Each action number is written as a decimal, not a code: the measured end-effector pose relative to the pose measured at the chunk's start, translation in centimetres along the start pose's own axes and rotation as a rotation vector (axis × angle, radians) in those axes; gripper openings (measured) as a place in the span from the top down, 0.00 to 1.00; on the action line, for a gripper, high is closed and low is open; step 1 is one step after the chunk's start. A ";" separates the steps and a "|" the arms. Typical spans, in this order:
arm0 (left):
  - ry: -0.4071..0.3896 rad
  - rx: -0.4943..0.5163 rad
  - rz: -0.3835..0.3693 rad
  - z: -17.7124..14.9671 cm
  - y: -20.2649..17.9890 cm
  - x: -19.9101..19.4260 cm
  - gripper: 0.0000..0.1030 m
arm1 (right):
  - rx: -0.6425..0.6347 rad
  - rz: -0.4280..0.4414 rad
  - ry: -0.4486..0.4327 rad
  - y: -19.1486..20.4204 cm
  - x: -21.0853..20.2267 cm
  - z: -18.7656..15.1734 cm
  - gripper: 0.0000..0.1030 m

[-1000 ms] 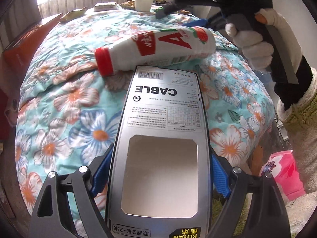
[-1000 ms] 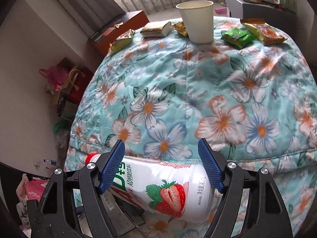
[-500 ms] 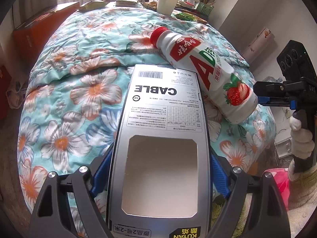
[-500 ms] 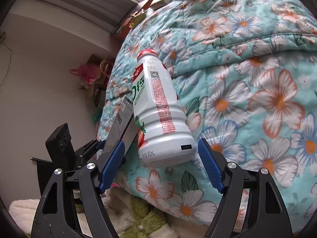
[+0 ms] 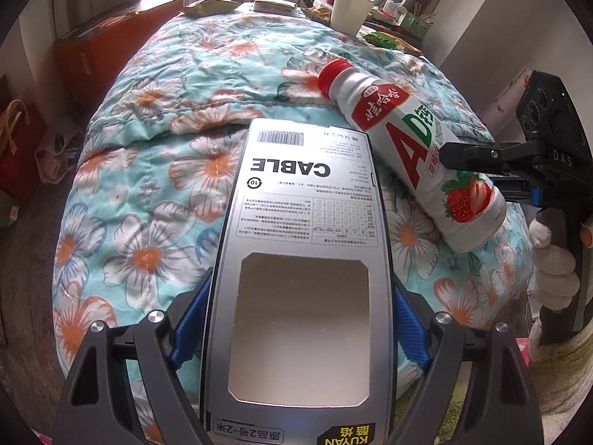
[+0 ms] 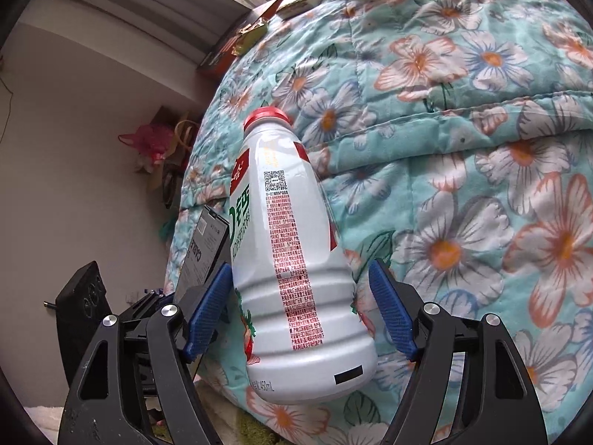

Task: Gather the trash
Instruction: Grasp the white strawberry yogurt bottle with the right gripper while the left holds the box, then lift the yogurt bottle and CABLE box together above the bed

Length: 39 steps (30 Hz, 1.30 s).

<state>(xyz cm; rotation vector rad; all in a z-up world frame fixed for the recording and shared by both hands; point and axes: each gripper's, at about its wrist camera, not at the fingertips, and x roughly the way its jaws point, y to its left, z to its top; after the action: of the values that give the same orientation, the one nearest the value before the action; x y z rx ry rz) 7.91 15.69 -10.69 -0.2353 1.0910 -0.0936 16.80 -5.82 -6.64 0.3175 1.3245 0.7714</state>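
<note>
A flat silver cardboard cable box (image 5: 304, 230), printed "CABLE" with a barcode and a rectangular cut-out window, is clamped edge to edge between the blue ribbed pads of the left gripper (image 5: 300, 319). The box juts forward over a quilted floral bedspread (image 5: 155, 170), teal with white-orange flowers and stitched seams.

A glossy white plastic bottle (image 6: 292, 259), red screw cap, strawberry label, ribbed lower body, is seen lying on the bedspread at its edge, cap pointing away from the right gripper (image 6: 300, 315). The right gripper's blue textured pads are set on either side of the bottle's base; the left pad appears to touch it, a narrow gap is seen at the right pad, so the tongs are spread and not yet clamped. In the left wrist view the bottle (image 5: 407, 148) is seen just right of the box, touching or nearly so.

Farther back, a white paper cup (image 5: 348, 11) and crinkled snack wrappers (image 5: 207, 5) are seen on the bedspread.
</note>
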 end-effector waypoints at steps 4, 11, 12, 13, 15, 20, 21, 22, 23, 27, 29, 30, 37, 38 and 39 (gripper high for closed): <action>0.006 -0.006 0.013 0.2 -0.4 0.3 0.19 | 0.009 0.012 -0.036 -0.2 -0.7 -0.6 0.39; 0.018 -0.011 -0.002 1.1 -1.7 0.9 0.19 | 0.114 0.012 -0.144 -3.0 -4.3 -3.3 0.39; 0.020 -0.007 -0.006 1.2 -2.1 1.0 0.19 | 0.131 0.009 -0.160 -3.5 -4.8 -3.8 0.39; 0.021 0.000 -0.010 1.3 -2.6 1.1 0.19 | 0.151 0.008 -0.175 -4.0 -5.3 -4.4 0.39; 0.027 0.013 -0.020 1.4 -3.5 1.5 0.19 | 0.189 0.007 -0.202 -5.0 -6.2 -5.5 0.39; 0.040 0.031 -0.038 1.6 -5.7 2.4 0.19 | 0.275 0.034 -0.247 -7.2 -8.1 -7.8 0.39; 0.041 0.032 -0.041 1.6 -6.0 2.5 0.19 | 0.287 0.037 -0.253 -7.5 -8.4 -8.2 0.39; 0.043 0.031 -0.047 1.7 -6.2 2.6 0.19 | 0.299 0.043 -0.258 -7.7 -8.6 -8.5 0.39; 0.045 0.027 -0.053 1.9 -6.4 2.7 0.19 | 0.310 0.051 -0.260 -7.9 -8.7 -8.8 0.39; 0.053 0.018 -0.048 2.3 -6.9 3.0 0.18 | 0.340 0.086 -0.261 -8.7 -8.9 -9.5 0.38; 0.057 0.017 -0.040 2.4 -7.0 3.2 0.18 | 0.347 0.094 -0.264 -8.9 -8.9 -9.5 0.38; 0.057 0.017 -0.038 2.5 -7.0 3.2 0.18 | 0.348 0.096 -0.264 -8.8 -8.8 -9.6 0.38; 0.059 0.018 -0.032 2.6 -6.9 3.4 0.18 | 0.358 0.116 -0.266 -9.9 -10.1 -10.8 0.38; 0.059 0.020 -0.029 2.7 -6.9 3.4 0.18 | 0.359 0.118 -0.267 -10.0 -10.1 -10.8 0.38; 0.059 0.020 -0.027 2.7 -6.9 3.4 0.18 | 0.360 0.119 -0.267 -10.0 -10.1 -10.8 0.38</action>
<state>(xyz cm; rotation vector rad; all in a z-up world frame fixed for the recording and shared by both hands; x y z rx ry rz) 12.14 8.71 -10.88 -0.2304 1.1454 -0.1370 9.32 -21.98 -7.94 0.7657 1.1935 0.5622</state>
